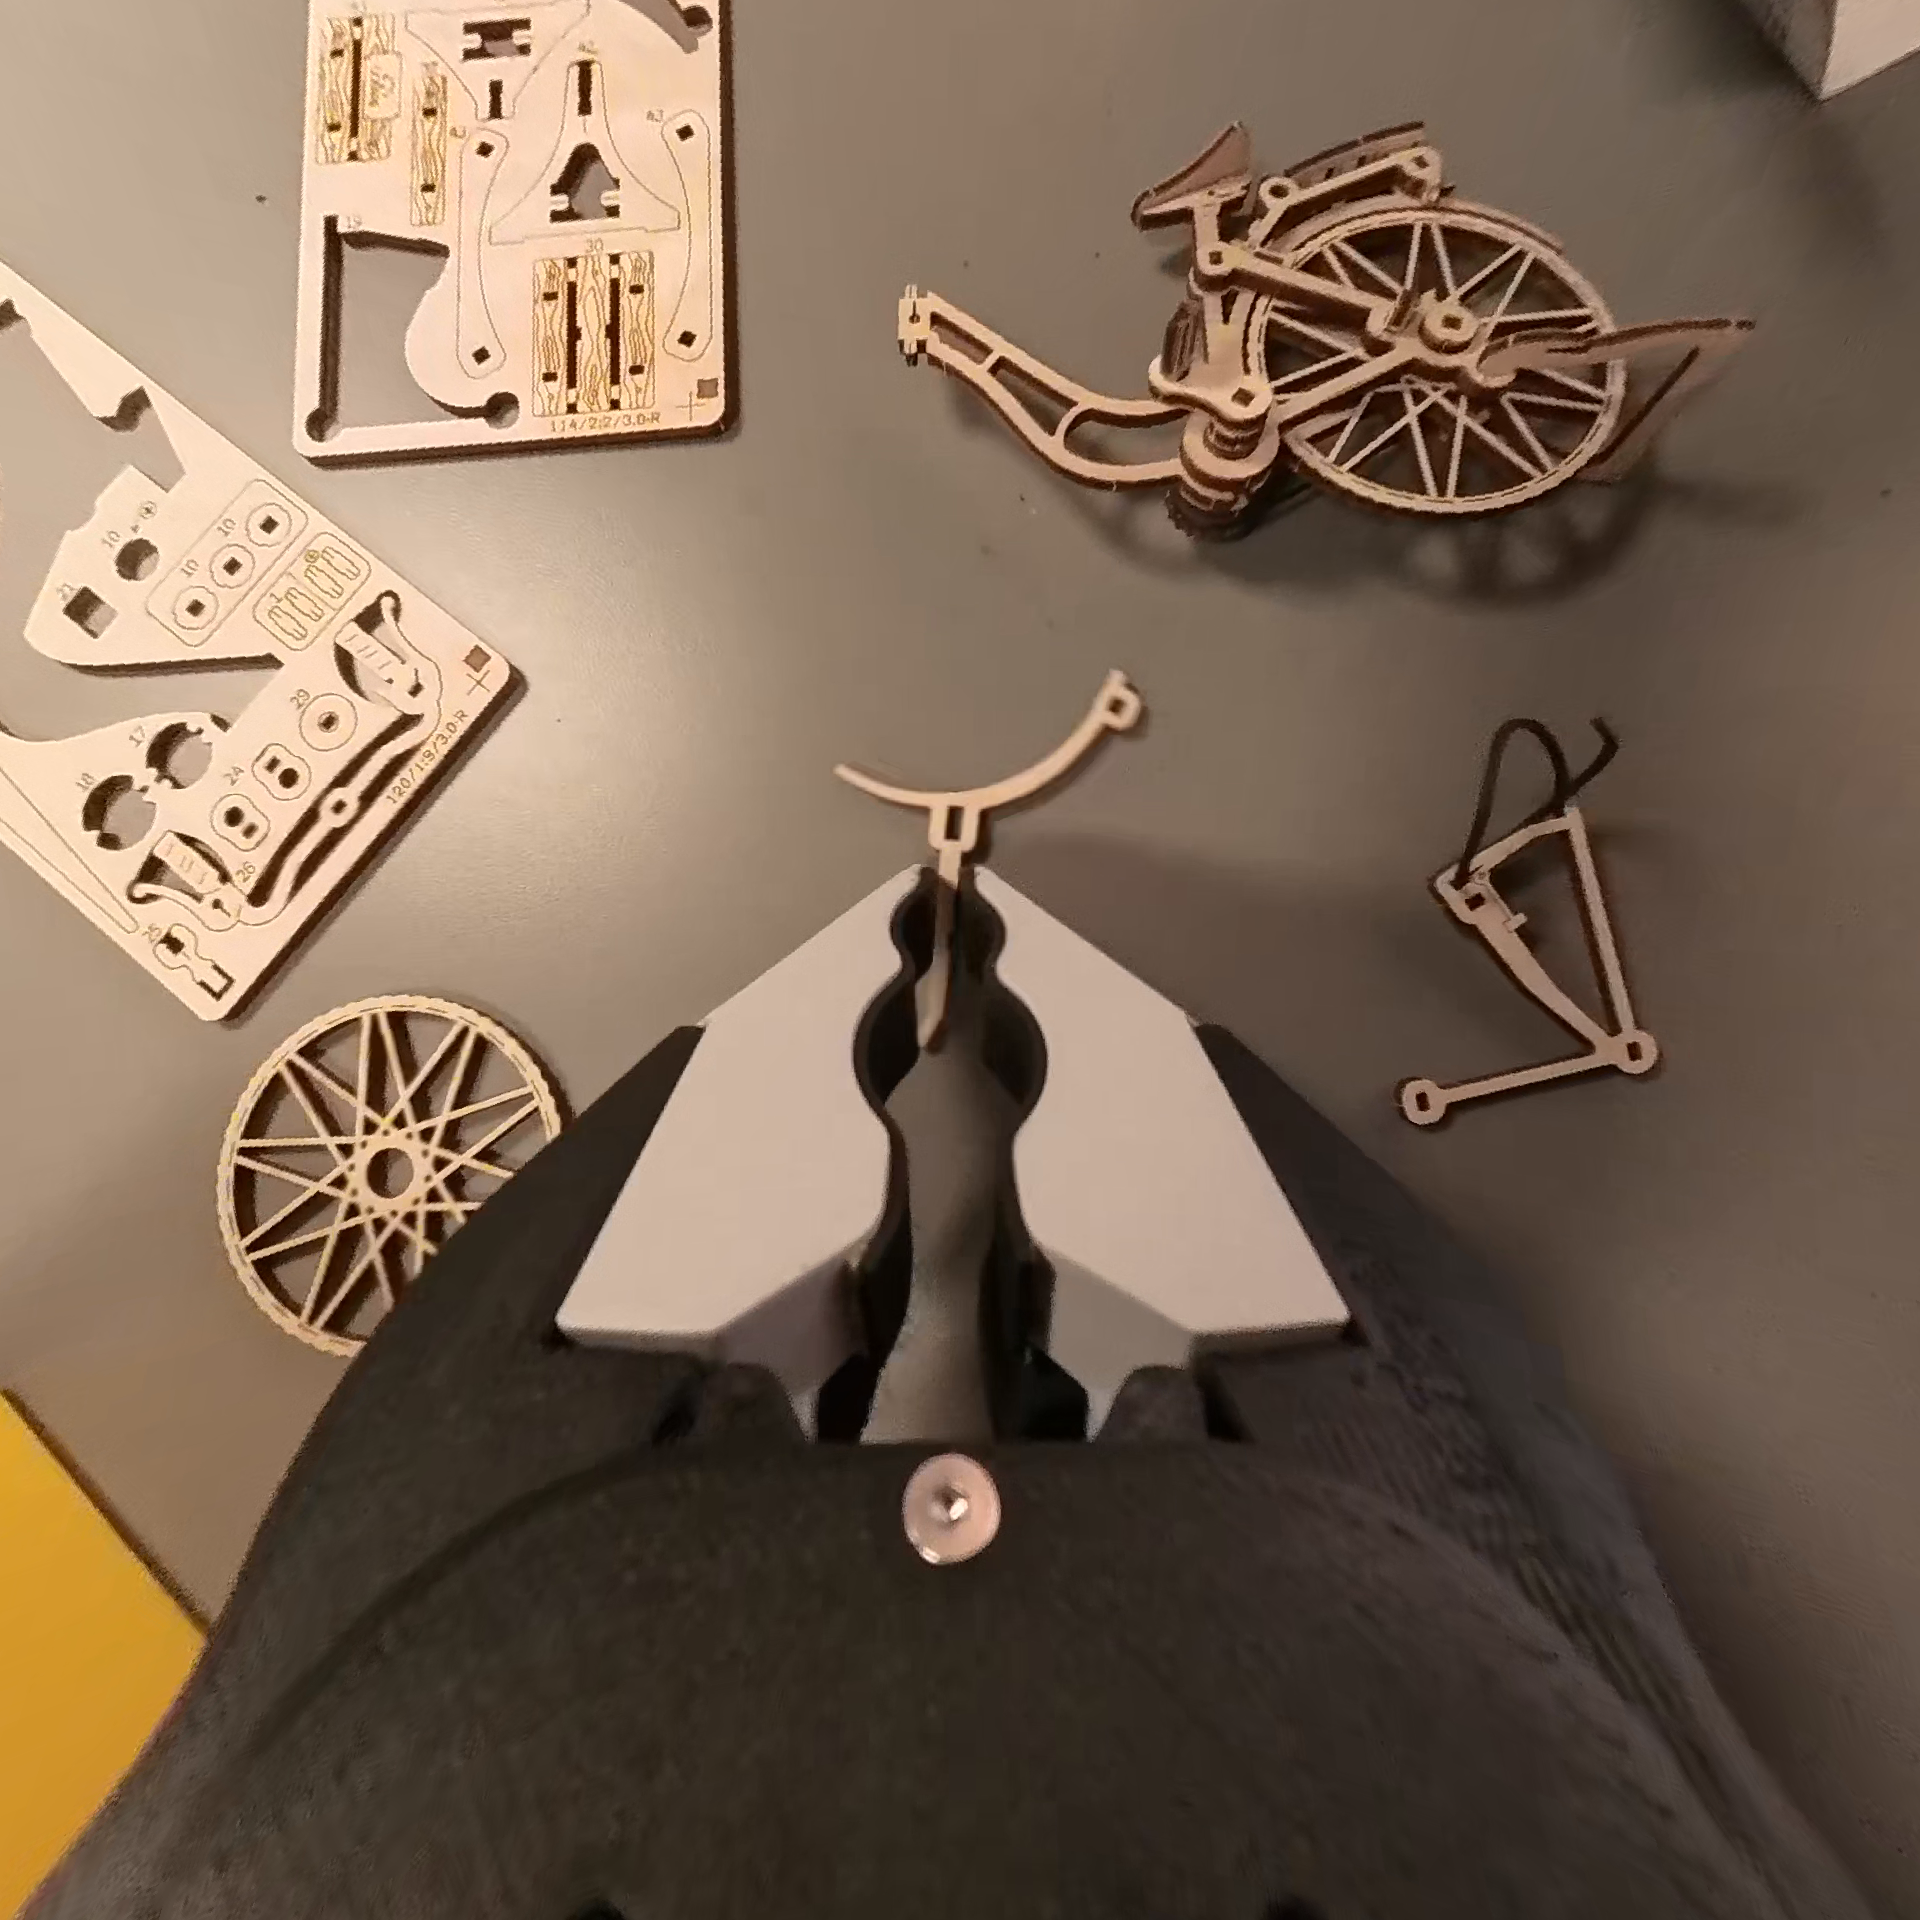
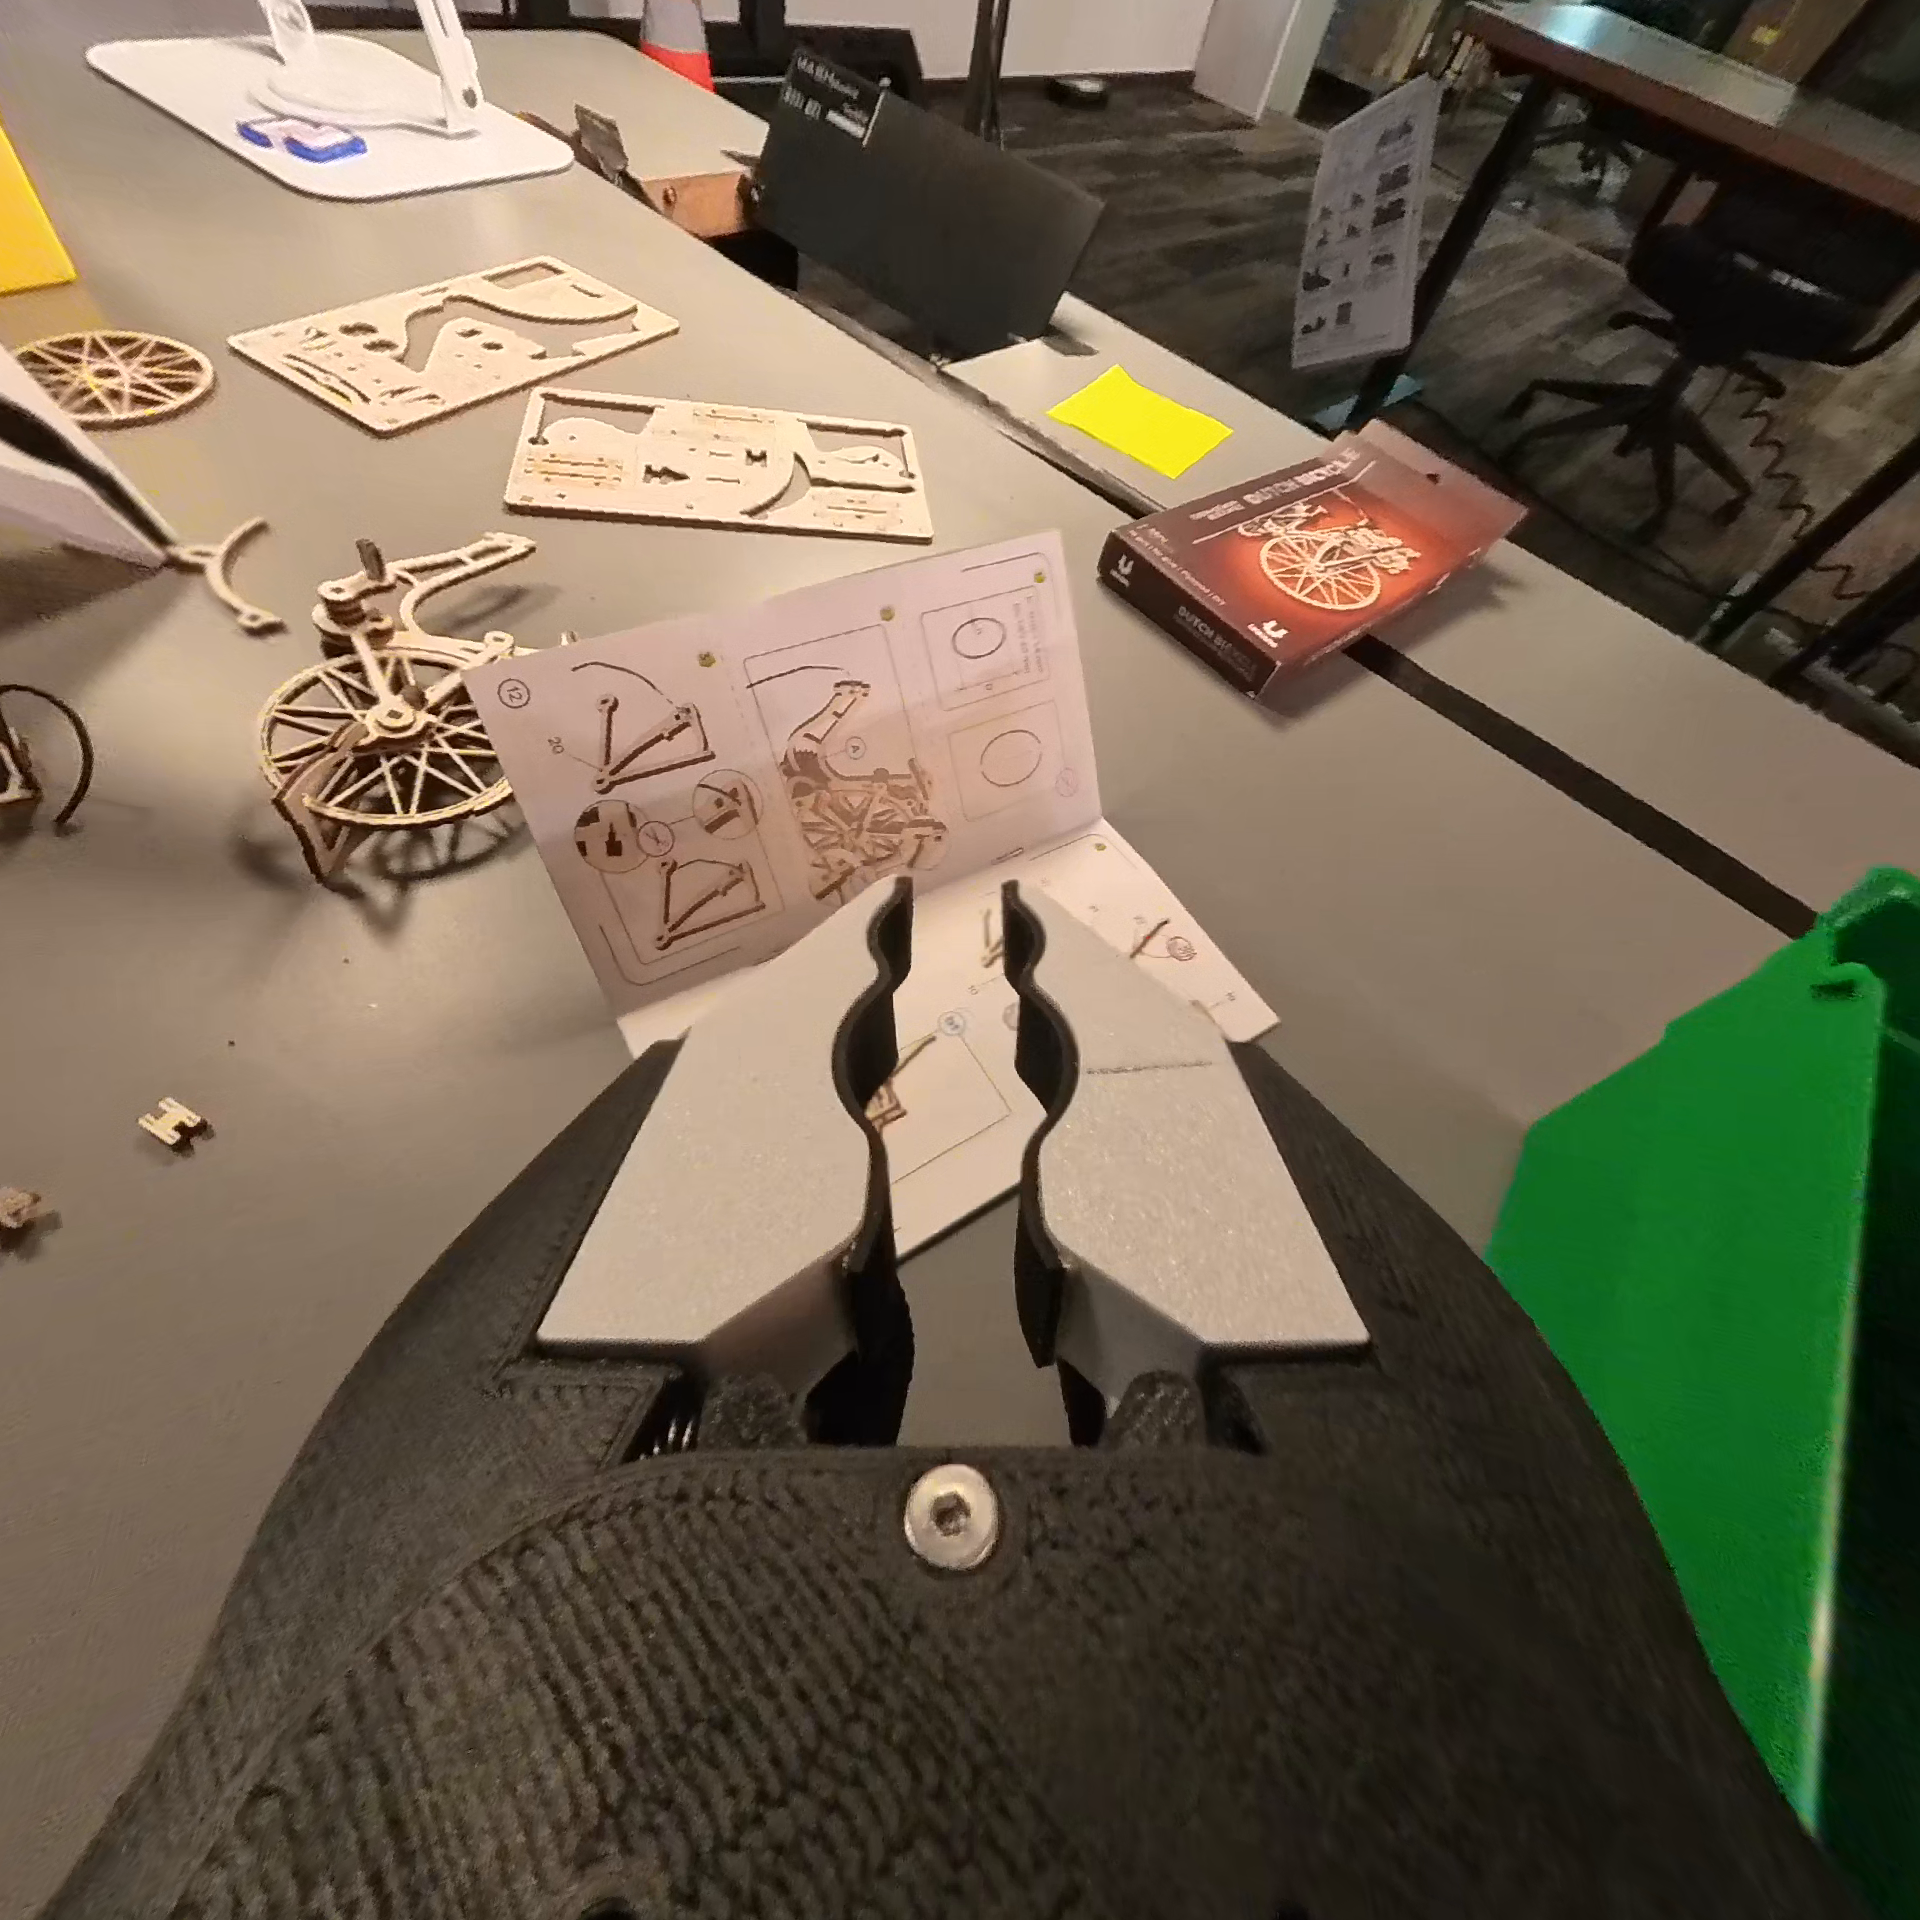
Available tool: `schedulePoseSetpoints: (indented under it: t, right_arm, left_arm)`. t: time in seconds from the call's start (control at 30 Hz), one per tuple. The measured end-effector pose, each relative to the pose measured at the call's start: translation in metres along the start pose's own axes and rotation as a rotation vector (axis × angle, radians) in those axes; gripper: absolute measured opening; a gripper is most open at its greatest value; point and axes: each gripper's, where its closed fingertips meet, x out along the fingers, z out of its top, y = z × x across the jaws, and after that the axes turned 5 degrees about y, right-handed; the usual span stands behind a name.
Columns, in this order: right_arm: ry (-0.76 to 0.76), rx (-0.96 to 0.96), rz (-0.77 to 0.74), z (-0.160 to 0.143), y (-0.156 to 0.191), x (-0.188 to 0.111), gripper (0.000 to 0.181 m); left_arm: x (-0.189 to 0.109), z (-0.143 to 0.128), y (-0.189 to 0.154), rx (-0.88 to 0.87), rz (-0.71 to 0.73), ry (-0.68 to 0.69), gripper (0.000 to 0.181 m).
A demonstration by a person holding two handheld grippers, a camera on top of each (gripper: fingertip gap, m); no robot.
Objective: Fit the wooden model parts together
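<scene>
My left gripper (image 1: 943,878) is shut on the stem of a thin curved wooden part (image 1: 987,800), and its arc sticks out beyond the fingertips above the grey table (image 1: 727,582). The right wrist view shows the same part (image 2: 234,582) at that gripper's tip. A half-built wooden bicycle (image 1: 1382,384) lies on its side to the upper right, and it also shows in the right wrist view (image 2: 384,717). A triangular wooden frame with a black cord (image 1: 1527,935) lies to the right. A loose spoked wheel (image 1: 384,1164) lies to the left. My right gripper (image 2: 956,894) is open and empty above a folded instruction sheet (image 2: 810,727).
Two punched-out wooden part sheets (image 1: 520,218) (image 1: 208,644) lie at the upper left. A dark product box (image 2: 1309,561) sits at the table's far edge, and a green bin (image 2: 1714,1351) stands close on the right. Small wooden bits (image 2: 175,1122) lie at the left. A yellow object (image 1: 73,1538) is at the lower left. Across from one pair of fingers to the other is roughly 30 centimetres. The right gripper is farther from the loose spoked wheel (image 1: 384,1164), some 40 centimetres, than the left, some 11 centimetres. My right wrist view (image 2: 115,373) looks at it from another angle.
</scene>
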Motion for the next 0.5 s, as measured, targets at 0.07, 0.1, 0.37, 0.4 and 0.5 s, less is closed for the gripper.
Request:
schedulePoseSetpoints:
  t: [0.07,0.1,0.37,0.4,0.5]
  right_arm:
    - [-0.019,0.010,-0.022,0.004,-0.005,-0.004,0.015]
    - [-0.030,0.013,-0.039,0.006,-0.009,-0.007,0.015]
    - [-0.134,0.014,-0.138,0.028,-0.020,-0.029,0.015]
    - [-0.141,0.016,-0.141,0.030,-0.021,-0.030,0.015]
    - [-0.152,0.021,-0.141,0.032,-0.021,-0.034,0.015]
  left_arm:
    - [0.000,0.000,0.000,0.003,0.007,0.001,0.003]
    - [0.000,0.000,0.000,0.000,0.007,-0.001,0.003]
    - [-0.003,0.003,0.003,-0.054,0.024,-0.068,0.003]
    - [-0.006,0.006,0.002,-0.060,0.023,-0.089,0.003]
    - [-0.017,0.019,-0.006,-0.061,0.021,-0.167,0.003]
